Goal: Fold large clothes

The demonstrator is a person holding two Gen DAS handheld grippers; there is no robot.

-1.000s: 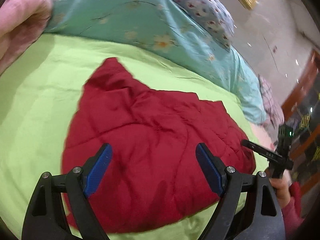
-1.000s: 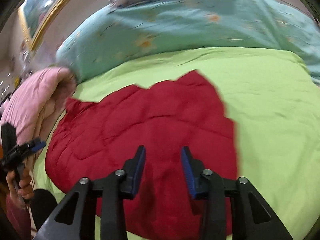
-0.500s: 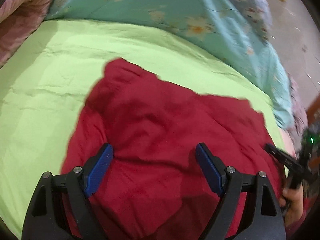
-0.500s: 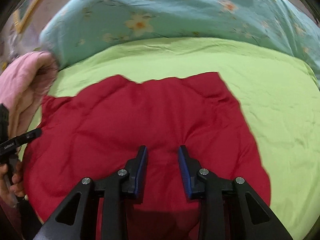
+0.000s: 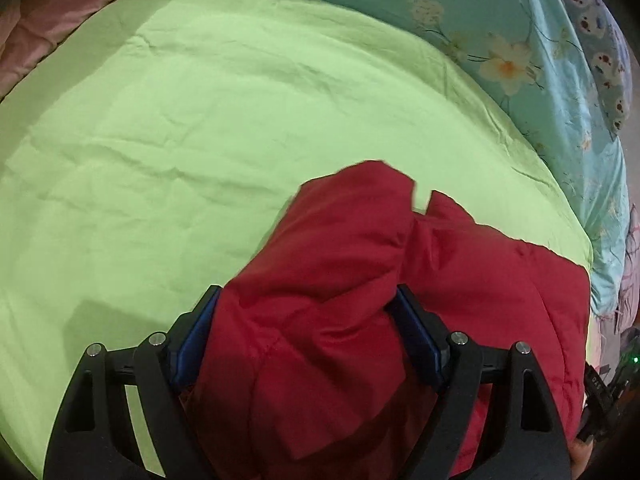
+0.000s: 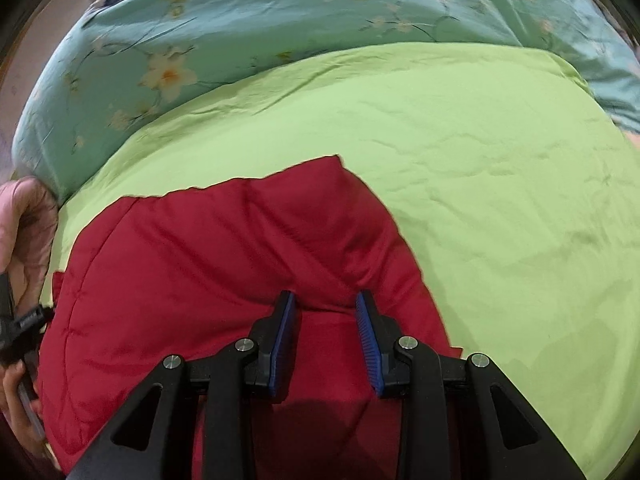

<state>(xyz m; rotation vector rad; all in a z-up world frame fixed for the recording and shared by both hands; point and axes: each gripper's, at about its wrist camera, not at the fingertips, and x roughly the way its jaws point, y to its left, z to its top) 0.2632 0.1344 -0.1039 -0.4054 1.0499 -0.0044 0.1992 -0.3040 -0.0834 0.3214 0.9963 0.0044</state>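
A red quilted jacket (image 5: 360, 280) lies crumpled on a lime-green sheet (image 5: 180, 140). In the left wrist view my left gripper (image 5: 308, 312) stands wide open, and a thick fold of the jacket bulges up between its blue pads. In the right wrist view the same jacket (image 6: 192, 260) lies below my right gripper (image 6: 326, 312), whose jaws are partly open with a ridge of red fabric just ahead of the tips. Neither gripper is clamped on the cloth.
A teal floral quilt (image 6: 240, 32) lines the far side of the bed. A pink quilt (image 5: 52, 12) sits at the left edge. The other hand-held gripper (image 6: 20, 328) shows at the lower left of the right wrist view.
Both grippers have dropped closer to the jacket. The left one now straddles a raised fold, and the jacket looks more bunched than one second ago. The right gripper's gap has stayed about the same.
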